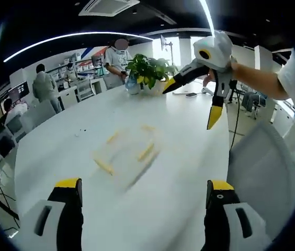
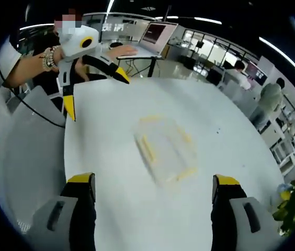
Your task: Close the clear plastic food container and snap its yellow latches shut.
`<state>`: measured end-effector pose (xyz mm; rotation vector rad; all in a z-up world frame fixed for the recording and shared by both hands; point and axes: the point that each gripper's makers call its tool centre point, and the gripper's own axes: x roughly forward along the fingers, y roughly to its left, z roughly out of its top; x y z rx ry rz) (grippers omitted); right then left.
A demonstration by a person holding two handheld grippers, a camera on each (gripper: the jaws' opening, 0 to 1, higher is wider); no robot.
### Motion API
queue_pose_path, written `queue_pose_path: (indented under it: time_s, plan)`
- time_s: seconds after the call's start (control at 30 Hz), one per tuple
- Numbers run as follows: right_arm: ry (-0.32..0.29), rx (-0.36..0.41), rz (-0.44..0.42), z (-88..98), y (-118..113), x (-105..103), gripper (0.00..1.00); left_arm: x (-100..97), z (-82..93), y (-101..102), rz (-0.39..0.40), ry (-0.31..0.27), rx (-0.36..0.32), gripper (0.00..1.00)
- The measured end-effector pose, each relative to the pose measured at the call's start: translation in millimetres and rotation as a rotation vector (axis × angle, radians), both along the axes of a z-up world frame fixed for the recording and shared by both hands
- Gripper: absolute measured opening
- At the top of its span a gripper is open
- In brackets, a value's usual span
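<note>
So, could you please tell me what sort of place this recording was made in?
Most likely an open-plan office or lab: a long white table with a potted plant, desks with a monitor behind, and people working at stations under ceiling strip lights.

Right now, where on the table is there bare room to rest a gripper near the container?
Bare white table lies all round the container: a wide stretch between it and the left gripper, and more between it and the right gripper. The far end by the potted plant is crowded.
</note>
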<state>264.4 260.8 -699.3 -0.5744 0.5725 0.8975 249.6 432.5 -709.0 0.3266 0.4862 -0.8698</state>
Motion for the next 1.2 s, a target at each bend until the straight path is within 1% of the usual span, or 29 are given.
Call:
queue_pose_path:
  time_s: [0.03, 0.07, 0.13, 0.17, 0.27, 0.33, 0.4, 0.5, 0.63, 0.73, 0.8, 0.83, 0.87, 0.9, 0.93, 1.0, 1.03, 1.07, 1.1, 1.13, 1.17, 1.2]
  plan:
    - [-0.003, 0.010, -0.024, -0.1, -2, 0, 1.00, -0.7, 0.2, 1, 0.013, 0.001, -0.012, 0.97]
    - [0.001, 0.007, -0.034, -1.5, -4, -2, 0.99, -2.6, -0.3, 3, 0.027, -0.001, -0.022, 0.97]
    - [-0.024, 0.020, -0.068, -1.2, -8, -2, 1.00, -6.3, -2.1, 5, 0.042, -0.009, -0.023, 0.97]
    - [-0.026, 0.028, -0.075, -1.3, -8, -4, 1.00, -8.3, -2.9, 6, 0.050, -0.013, -0.024, 0.97]
    - [-0.029, 0.075, -0.116, -0.4, -9, -8, 1.00, -16.5, -4.6, 7, 0.078, -0.030, -0.040, 0.97]
    - [-0.032, 0.113, -0.147, -0.8, -10, -11, 1.00, -19.3, -3.6, 7, 0.095, -0.040, -0.064, 0.97]
    - [-0.032, 0.126, -0.165, -3.9, -11, -15, 1.00, -24.2, -6.5, 8, 0.105, -0.030, -0.075, 0.96]
    - [-0.023, 0.175, -0.208, -7.4, -12, -23, 1.00, -31.5, -11.4, 10, 0.115, -0.027, -0.072, 0.96]
    - [-0.020, 0.213, -0.261, -12.8, -15, -31, 1.00, -37.4, -16.1, 12, 0.135, -0.022, -0.077, 0.95]
    - [-0.012, 0.267, -0.318, -18.1, -16, -37, 1.00, -37.5, -18.8, 13, 0.166, -0.014, -0.117, 0.94]
    - [-0.004, 0.287, -0.341, -22.2, -16, -41, 1.00, -38.2, -21.5, 14, 0.168, -0.008, -0.111, 0.93]
    - [0.011, 0.306, -0.370, -25.7, -17, -44, 1.00, -38.5, -23.1, 15, 0.172, -0.006, -0.101, 0.93]
    - [0.013, 0.344, -0.411, -26.4, -17, -44, 1.00, -38.2, -25.8, 19, 0.185, -0.006, -0.076, 0.93]
    - [0.009, 0.369, -0.433, -26.1, -16, -44, 1.00, -37.1, -25.9, 22, 0.200, -0.010, -0.077, 0.93]
    - [0.011, 0.381, -0.439, -27.6, -15, -45, 1.00, -36.4, -24.7, 24, 0.220, -0.003, -0.104, 0.93]
    - [0.030, 0.387, -0.431, -32.2, -13, -49, 1.00, -37.5, -24.5, 23, 0.229, 0.029, -0.136, 0.93]
    - [0.040, 0.387, -0.432, -34.5, -13, -49, 1.00, -34.9, -25.3, 25, 0.248, 0.039, -0.139, 0.94]
    - [0.036, 0.384, -0.439, -34.6, -13, -47, 1.00, -33.2, -26.2, 26, 0.250, 0.037, -0.135, 0.96]
    - [0.012, 0.367, -0.450, -33.8, -16, -43, 1.00, -32.0, -27.7, 27, 0.251, 0.033, -0.139, 0.99]
    - [-0.008, 0.360, -0.459, -32.3, -18, -40, 1.00, -31.4, -29.0, 27, 0.253, 0.035, -0.137, 0.99]
    - [-0.029, 0.354, -0.458, -30.7, -19, -38, 1.00, -31.8, -31.5, 28, 0.266, 0.055, -0.132, 0.99]
    - [-0.030, 0.355, -0.458, -30.4, -19, -39, 1.00, -32.0, -31.7, 27, 0.268, 0.056, -0.130, 0.99]
